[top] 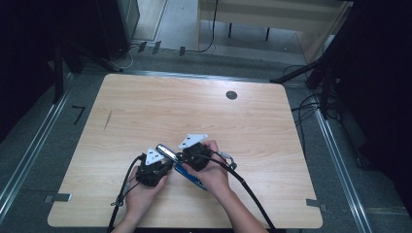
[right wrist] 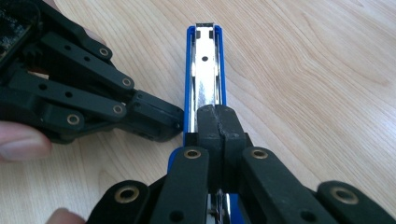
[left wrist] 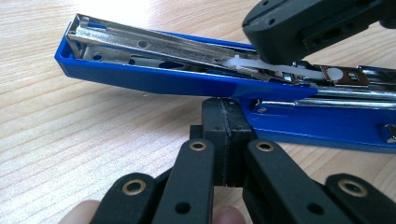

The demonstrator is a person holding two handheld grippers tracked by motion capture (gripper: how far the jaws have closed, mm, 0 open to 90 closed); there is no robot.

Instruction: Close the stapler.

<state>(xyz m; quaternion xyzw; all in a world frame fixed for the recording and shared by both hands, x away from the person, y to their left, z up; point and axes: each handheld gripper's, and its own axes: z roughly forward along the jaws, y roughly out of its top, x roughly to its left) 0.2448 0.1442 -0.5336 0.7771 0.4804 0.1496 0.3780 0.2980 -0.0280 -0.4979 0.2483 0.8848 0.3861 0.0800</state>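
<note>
While the light wooden table (top: 145, 102) spreads wide beneath everything, with a small dark round grommet (top: 231, 95) near its far edge, the work sits close to the near edge, where both of the person's hands meet. Between them lies a blue stapler (left wrist: 154, 79), opened up so that its shiny metal staple channel (right wrist: 205, 70) faces upward and its blue base shows below; in the high view it runs slantwise from between the two grippers toward the person.

Next down in size, the right gripper (right wrist: 219, 123) has its jaws clenched together with nothing pinched between them, and their joined tip rests on top of the metal channel, near the white plastic pusher (left wrist: 243, 63). The left gripper (left wrist: 227, 116) likewise has its jaws pressed shut on nothing, their tip butted against the blue side of the stapler just below the raised upper part. A fingertip (right wrist: 21, 144) shows beside the left gripper's body.
</note>
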